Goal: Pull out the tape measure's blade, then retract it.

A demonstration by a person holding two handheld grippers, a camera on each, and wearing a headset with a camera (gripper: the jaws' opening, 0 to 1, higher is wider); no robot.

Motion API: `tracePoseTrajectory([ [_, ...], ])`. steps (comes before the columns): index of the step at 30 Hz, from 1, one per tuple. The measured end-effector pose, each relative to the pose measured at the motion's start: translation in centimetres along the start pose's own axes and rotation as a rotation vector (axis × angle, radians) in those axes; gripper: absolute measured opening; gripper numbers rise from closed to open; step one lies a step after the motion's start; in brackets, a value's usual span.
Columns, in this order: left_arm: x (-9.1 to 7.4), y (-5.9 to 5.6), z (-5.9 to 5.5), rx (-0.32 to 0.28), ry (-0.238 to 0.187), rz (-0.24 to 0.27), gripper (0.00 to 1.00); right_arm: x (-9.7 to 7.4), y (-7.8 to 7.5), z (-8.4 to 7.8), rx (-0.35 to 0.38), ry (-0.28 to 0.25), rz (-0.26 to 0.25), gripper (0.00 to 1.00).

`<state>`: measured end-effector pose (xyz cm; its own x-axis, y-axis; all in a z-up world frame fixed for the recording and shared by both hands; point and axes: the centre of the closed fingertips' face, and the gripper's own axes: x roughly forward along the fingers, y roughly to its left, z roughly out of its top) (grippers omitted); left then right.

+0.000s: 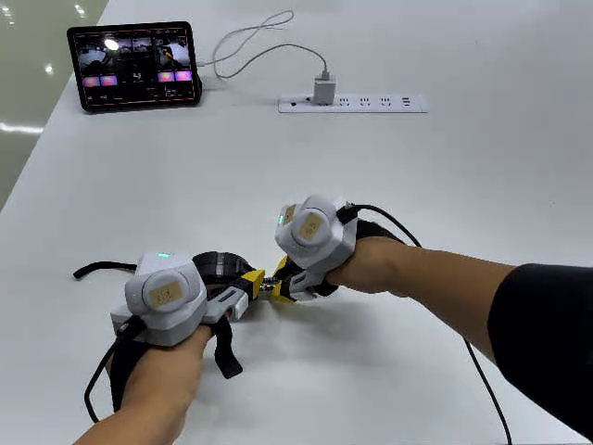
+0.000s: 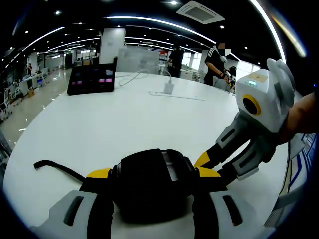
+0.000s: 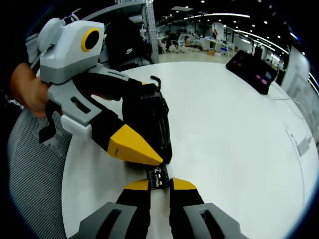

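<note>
1. Head view: the left gripper (image 1: 243, 291) and right gripper (image 1: 278, 289) meet tip to tip near the front edge of the white tabletop (image 1: 435, 176). The black tape measure (image 1: 219, 267) rests on the tabletop, held in the left one. The tablet (image 1: 134, 65) and power strip (image 1: 353, 103) sit well apart at the far side. There is plenty of bare surface to the right for drawing the blade out.

2. Left gripper view: the left gripper (image 2: 153, 173) has its fingers (image 2: 99, 173) closed on the tape measure (image 2: 149, 194) from both sides. This is probably to anchor the case against the pull. The strap (image 2: 55, 166) trails loose on the tabletop to the left, out of the way. The right gripper (image 2: 219, 167) reaches in from the right, at the case's front.

3. Right gripper view: the right gripper (image 3: 159, 185) has its fingers (image 3: 137, 185) pinched on the end of the blade (image 3: 157, 174). Only a short stub of blade shows outside the tape measure (image 3: 149, 117), so the pull looks barely begun. The tabletop edge curves close by on the left gripper's (image 3: 130, 145) side. A straight pull away from the case is the safer line.
</note>
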<state>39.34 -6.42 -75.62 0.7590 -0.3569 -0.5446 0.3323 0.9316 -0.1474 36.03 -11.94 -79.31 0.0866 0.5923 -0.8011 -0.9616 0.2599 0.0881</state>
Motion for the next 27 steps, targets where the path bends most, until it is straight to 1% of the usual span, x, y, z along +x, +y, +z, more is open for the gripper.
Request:
tracePoseTrajectory([
  [5, 0.03, 0.01, 0.00, 0.000, -0.001, 0.000, 0.60, 0.07, 0.01, 0.13, 0.014, -0.009, 0.000, 0.10],
  [13, 0.06, 0.06, 0.00, -0.001, 0.000, -0.003, 0.60, 0.11, -0.01, 0.27, 0.029, -0.023, 0.013, 0.10],
  [22, 0.05, 0.06, -0.04, -0.001, 0.002, -0.004, 0.60, 0.56, 0.08, 0.73, -0.001, -0.025, 0.019, 0.10],
  [27, 0.03, 0.08, -0.03, -0.005, 0.001, -0.001, 0.60, 0.71, 0.05, 0.94, -0.001, -0.029, 0.023, 0.10],
])
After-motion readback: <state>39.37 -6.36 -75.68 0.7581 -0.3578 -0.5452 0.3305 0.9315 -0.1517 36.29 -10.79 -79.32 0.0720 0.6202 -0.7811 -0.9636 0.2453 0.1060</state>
